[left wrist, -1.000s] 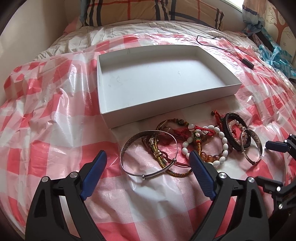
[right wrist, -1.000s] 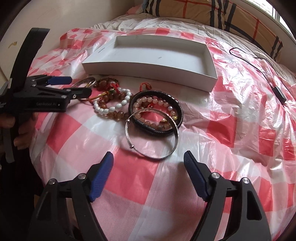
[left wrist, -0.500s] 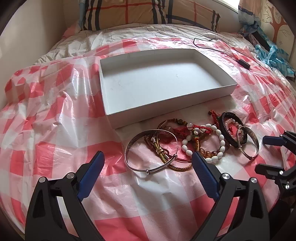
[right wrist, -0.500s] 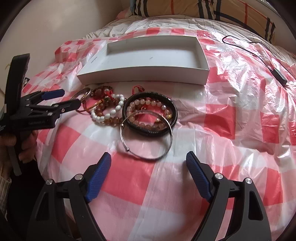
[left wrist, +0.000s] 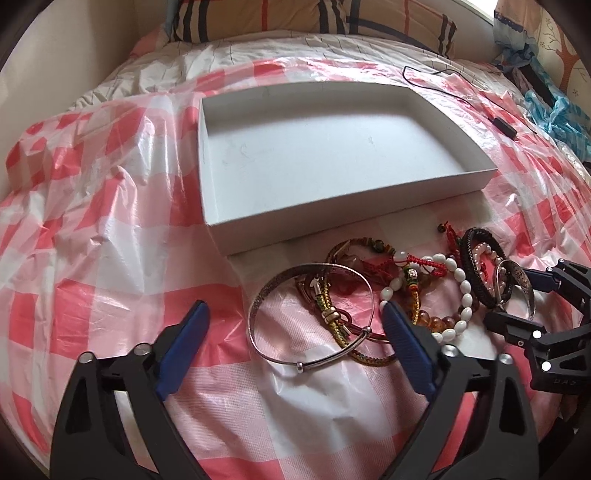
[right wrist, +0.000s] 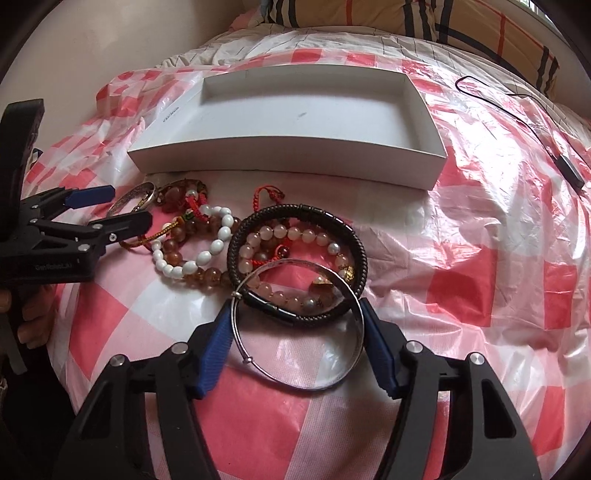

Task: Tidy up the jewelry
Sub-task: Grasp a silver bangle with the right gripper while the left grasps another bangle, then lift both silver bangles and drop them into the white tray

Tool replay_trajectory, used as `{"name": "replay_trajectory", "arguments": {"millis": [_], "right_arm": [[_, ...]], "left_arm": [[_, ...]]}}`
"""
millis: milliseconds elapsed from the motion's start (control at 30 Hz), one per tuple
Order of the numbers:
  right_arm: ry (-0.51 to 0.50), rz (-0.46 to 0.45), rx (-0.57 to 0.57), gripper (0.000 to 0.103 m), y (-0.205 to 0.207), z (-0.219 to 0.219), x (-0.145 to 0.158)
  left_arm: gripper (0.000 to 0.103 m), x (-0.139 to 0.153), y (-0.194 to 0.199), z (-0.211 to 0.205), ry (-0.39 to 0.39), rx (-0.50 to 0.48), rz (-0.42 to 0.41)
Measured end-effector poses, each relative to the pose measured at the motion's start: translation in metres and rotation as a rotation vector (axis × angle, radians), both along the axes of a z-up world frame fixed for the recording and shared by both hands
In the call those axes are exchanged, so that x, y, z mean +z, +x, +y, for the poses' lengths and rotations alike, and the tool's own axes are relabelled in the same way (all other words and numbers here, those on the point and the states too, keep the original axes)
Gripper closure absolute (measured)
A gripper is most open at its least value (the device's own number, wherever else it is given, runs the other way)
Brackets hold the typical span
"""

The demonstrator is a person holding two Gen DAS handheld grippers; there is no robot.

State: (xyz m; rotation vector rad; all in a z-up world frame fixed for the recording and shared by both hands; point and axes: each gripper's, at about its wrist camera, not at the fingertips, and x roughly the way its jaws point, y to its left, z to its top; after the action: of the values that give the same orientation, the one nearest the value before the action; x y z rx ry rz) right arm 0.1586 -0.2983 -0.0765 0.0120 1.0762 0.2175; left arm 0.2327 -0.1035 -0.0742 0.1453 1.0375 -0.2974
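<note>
A pile of bracelets lies on the checked sheet in front of an empty white box (left wrist: 332,155), also in the right wrist view (right wrist: 295,110). My left gripper (left wrist: 295,314) is open, low over a silver bangle (left wrist: 258,299) and a gold-green cord bracelet (left wrist: 332,317). My right gripper (right wrist: 295,314) is open with its fingers on either side of another silver bangle (right wrist: 295,380), which leans on a black braided bracelet (right wrist: 295,210) ringing pink beads (right wrist: 284,232). A white bead bracelet (right wrist: 221,236) lies between the grippers.
A red-and-white plastic sheet (left wrist: 92,221) covers the bed. A black cable with an inline box (right wrist: 569,170) lies at the right. Striped pillows (left wrist: 295,18) sit behind the box. A wall (right wrist: 92,37) runs along the left.
My right gripper has moved forward and down so its fingers now flank the silver bangle. My left gripper has moved closer to the bracelets at the left of the pile.
</note>
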Motion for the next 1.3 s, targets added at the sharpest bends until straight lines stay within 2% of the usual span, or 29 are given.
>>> {"name": "replay_trajectory", "arguments": {"millis": [100, 433, 533, 600, 800, 833, 900, 1300], "right_arm": [[0.0, -0.012, 0.0, 0.04, -0.003, 0.0, 0.002], [0.016, -0.05, -0.007, 0.04, -0.015, -0.004, 0.015], [0.024, -0.053, -0.008, 0.04, -0.016, -0.005, 0.016], [0.028, -0.047, -0.006, 0.04, -0.015, -0.005, 0.016], [0.031, -0.043, -0.002, 0.04, -0.015, -0.006, 0.014], [0.032, -0.043, -0.001, 0.04, -0.015, -0.006, 0.013], [0.033, -0.043, -0.001, 0.04, -0.015, -0.006, 0.013], [0.035, -0.064, 0.0, 0.04, -0.016, -0.006, 0.02]], "left_arm": [[0.042, -0.001, -0.001, 0.0, -0.016, -0.015, 0.009], [0.045, 0.007, -0.011, 0.008, -0.056, -0.054, -0.001], [0.038, 0.006, -0.012, 0.009, -0.049, -0.061, 0.009], [0.019, 0.007, -0.012, 0.009, -0.032, -0.045, -0.006], [0.016, 0.002, -0.006, 0.002, -0.011, -0.042, -0.006], [0.018, 0.003, -0.007, 0.0, -0.016, -0.055, -0.01], [0.042, 0.003, -0.007, 0.0, -0.022, -0.066, -0.011], [0.043, 0.019, -0.013, 0.005, -0.076, -0.06, -0.059]]}}
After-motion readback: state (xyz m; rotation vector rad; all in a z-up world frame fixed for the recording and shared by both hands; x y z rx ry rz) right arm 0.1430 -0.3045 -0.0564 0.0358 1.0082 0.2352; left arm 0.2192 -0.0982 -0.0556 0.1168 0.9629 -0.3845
